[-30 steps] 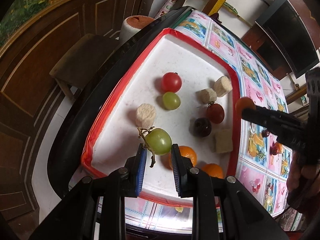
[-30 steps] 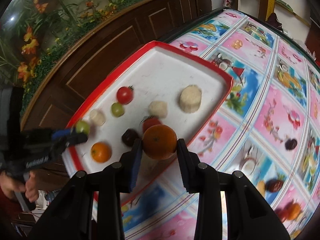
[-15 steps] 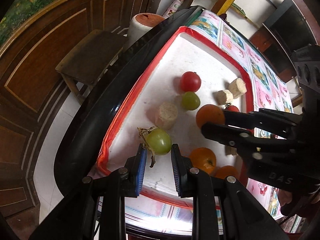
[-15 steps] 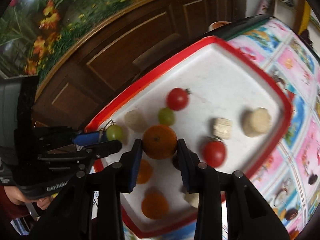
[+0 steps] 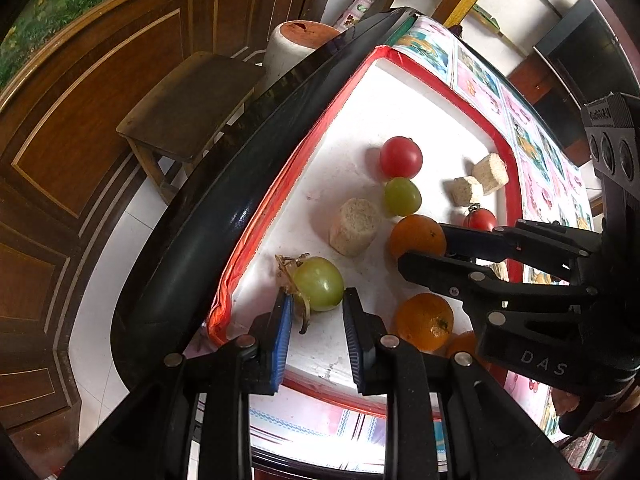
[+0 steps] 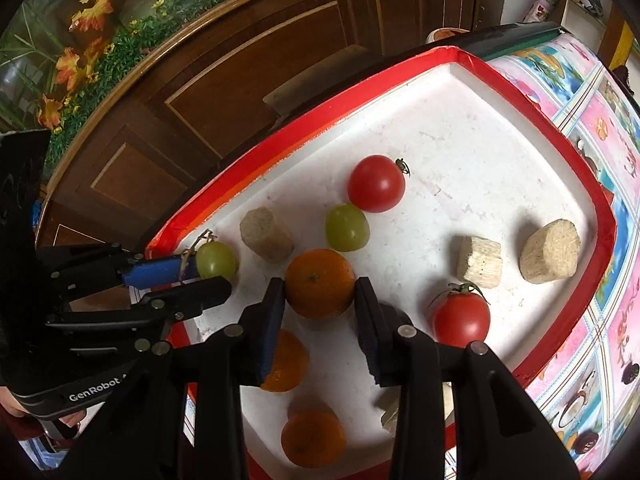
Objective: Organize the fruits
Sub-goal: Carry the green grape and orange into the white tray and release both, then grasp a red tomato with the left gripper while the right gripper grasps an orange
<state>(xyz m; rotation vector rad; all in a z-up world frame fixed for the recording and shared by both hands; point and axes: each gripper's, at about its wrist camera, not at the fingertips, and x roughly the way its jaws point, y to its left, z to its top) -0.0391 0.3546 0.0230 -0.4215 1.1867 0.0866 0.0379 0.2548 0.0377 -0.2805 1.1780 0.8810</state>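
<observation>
A white tray with a red rim (image 5: pixel 280 200) (image 6: pixel 520 92) holds the fruit. My left gripper (image 5: pixel 316 300) is shut on a green grape with a dry stem (image 5: pixel 319 283) (image 6: pixel 216 259), low over the tray's near left corner. My right gripper (image 6: pixel 320 300) is shut on an orange (image 6: pixel 320 283) (image 5: pixel 417 236), low over the tray's middle. In the tray lie two more oranges (image 6: pixel 313 438) (image 6: pixel 286 362), two red tomatoes (image 6: pixel 376 183) (image 6: pixel 462 319), another green grape (image 6: pixel 346 227) and several beige cork-like chunks (image 6: pixel 267 234).
The tray sits on a table with a colourful fruit-print cloth (image 6: pixel 608 128). The table's black edge (image 5: pixel 208 208) runs beside the tray. A wooden stool (image 5: pixel 188 100) and dark wood cabinets (image 6: pixel 240 72) stand beyond it. A white cylinder with a red top (image 5: pixel 296 44) is near the far corner.
My right gripper has carried the orange from the tray's right edge in over the tray and down, beside the second green grape. My left gripper still holds its grape at the near left corner.
</observation>
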